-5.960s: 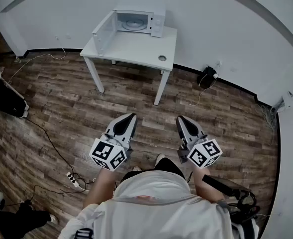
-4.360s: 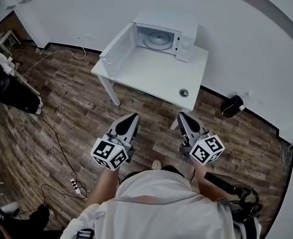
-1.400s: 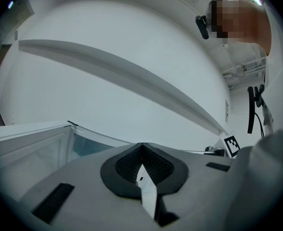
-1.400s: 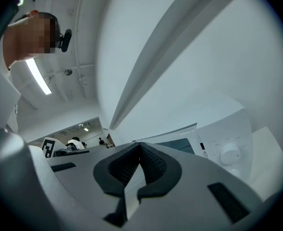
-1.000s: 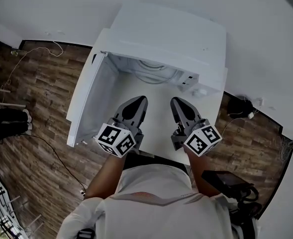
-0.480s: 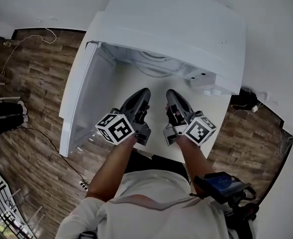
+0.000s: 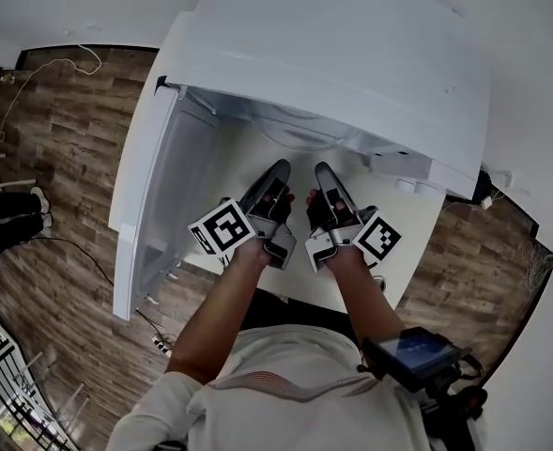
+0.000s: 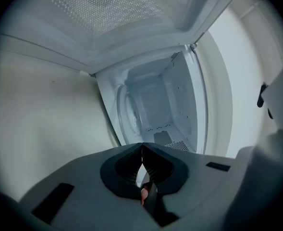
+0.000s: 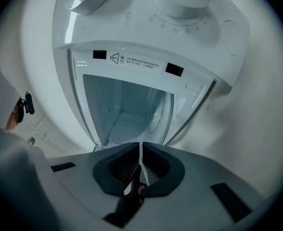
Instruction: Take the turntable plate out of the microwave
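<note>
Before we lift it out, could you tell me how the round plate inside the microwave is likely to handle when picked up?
The plate looks clear and glassy, so probably stiff, slippery and breakable. It is a wide, thin disc, so gripped at one rim it may well tilt or slip.

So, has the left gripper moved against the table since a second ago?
Yes. The left gripper, jaws shut, has gone farther in over the table from its front edge, toward the open microwave.
</note>
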